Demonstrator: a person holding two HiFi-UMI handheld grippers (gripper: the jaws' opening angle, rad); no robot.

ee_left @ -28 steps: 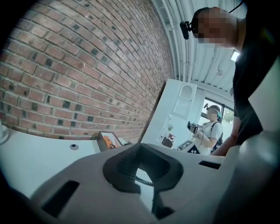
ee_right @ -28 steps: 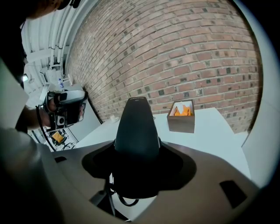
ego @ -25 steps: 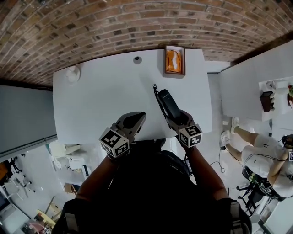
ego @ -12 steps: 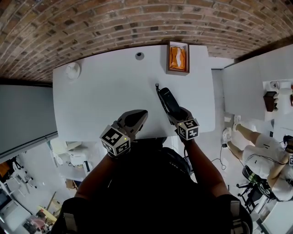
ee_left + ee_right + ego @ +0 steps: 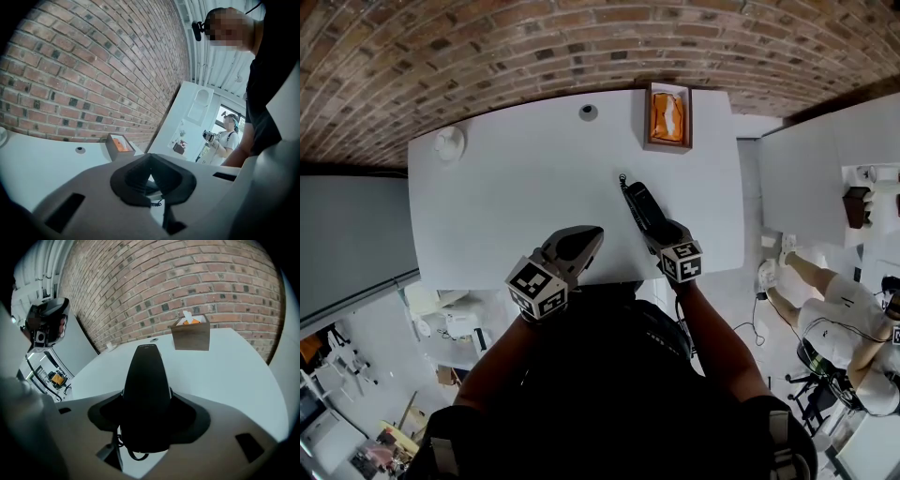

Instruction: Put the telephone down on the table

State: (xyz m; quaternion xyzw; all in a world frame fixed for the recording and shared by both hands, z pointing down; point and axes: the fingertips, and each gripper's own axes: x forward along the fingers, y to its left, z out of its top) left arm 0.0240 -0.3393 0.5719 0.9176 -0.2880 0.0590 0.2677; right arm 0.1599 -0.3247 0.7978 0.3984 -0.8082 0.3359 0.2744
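Your right gripper (image 5: 659,232) clamps the telephone (image 5: 639,204) mid-frame; lay it flat on the table (image 5: 506,187) before releasing. Left gripper (image 5: 584,238) is closed, empty.

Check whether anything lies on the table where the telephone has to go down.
Nothing visible does. The right gripper holds the telephone above the table, which is bare there; the box stands farther back, near the wall.

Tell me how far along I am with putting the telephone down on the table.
Done: the telephone is over the white table. In hand: the right gripper is clamped on its near end; whether it touches the surface can't be told. Left: set it down and open the jaws. The left gripper is shut and empty.
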